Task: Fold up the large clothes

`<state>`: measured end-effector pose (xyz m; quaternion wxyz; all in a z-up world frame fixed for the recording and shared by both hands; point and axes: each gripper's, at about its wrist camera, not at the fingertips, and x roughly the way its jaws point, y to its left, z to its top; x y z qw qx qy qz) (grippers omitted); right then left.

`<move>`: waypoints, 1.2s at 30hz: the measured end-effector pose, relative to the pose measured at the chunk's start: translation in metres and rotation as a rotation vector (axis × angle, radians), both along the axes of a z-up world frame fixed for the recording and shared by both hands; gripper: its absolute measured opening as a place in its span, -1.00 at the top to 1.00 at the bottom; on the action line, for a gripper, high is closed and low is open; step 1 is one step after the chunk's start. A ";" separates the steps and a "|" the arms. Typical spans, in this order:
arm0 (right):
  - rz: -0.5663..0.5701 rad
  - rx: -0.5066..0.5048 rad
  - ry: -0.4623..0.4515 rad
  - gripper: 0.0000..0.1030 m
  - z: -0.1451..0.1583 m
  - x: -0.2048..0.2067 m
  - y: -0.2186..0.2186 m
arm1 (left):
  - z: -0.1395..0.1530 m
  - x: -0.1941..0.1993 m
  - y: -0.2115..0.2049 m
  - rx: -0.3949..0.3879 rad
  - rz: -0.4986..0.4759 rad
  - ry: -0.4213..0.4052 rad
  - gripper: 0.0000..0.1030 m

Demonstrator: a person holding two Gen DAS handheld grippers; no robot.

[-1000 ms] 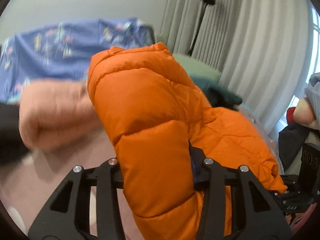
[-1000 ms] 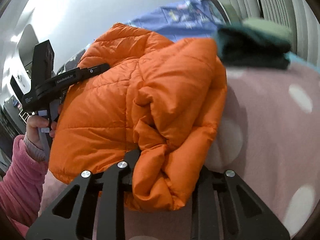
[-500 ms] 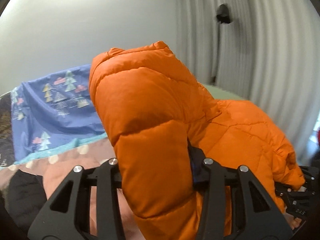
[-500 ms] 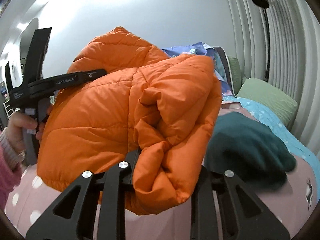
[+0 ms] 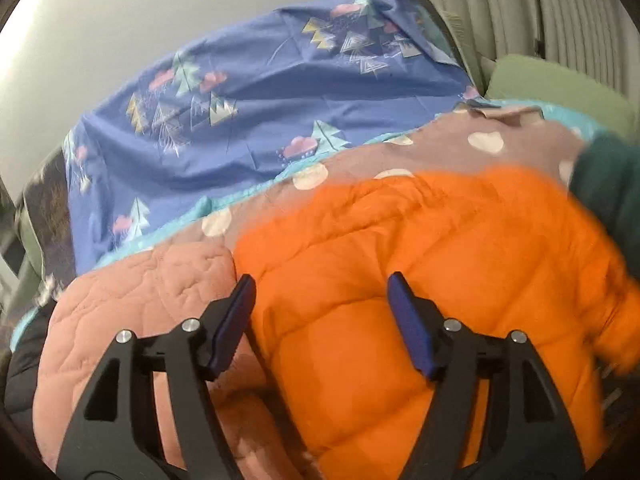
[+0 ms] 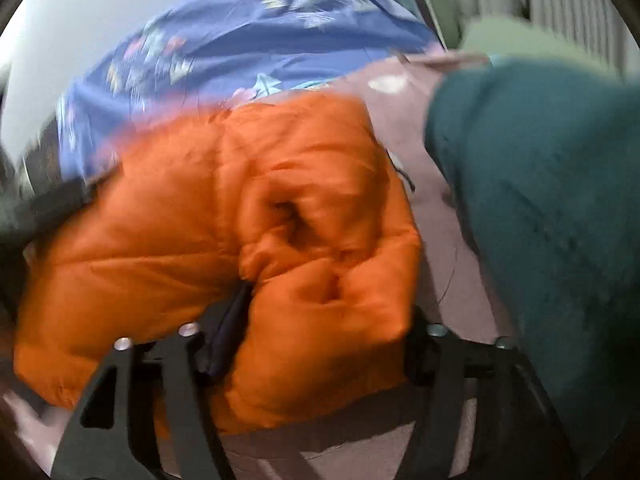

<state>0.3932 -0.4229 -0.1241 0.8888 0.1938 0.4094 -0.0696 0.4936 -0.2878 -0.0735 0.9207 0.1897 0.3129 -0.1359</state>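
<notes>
The folded orange puffer jacket lies on the pink spotted bedspread. My left gripper is open just above the jacket, its blue pads apart and holding nothing. In the right wrist view the jacket is blurred. My right gripper still has a thick fold of it between its fingers, and only the left pad shows.
A folded salmon quilted garment lies left of the jacket. A folded dark green garment lies to its right. A blue tree-print sheet and a green pillow are behind. A black garment is at far left.
The jacket was held up in the air by both grippers. Now it is down on the bed between the salmon and green piles, and my left gripper has opened and let go.
</notes>
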 end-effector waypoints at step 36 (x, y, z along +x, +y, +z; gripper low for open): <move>-0.066 -0.232 -0.280 -0.97 0.130 -0.354 0.101 | 0.084 -0.357 0.130 -0.153 -0.150 -0.109 -0.96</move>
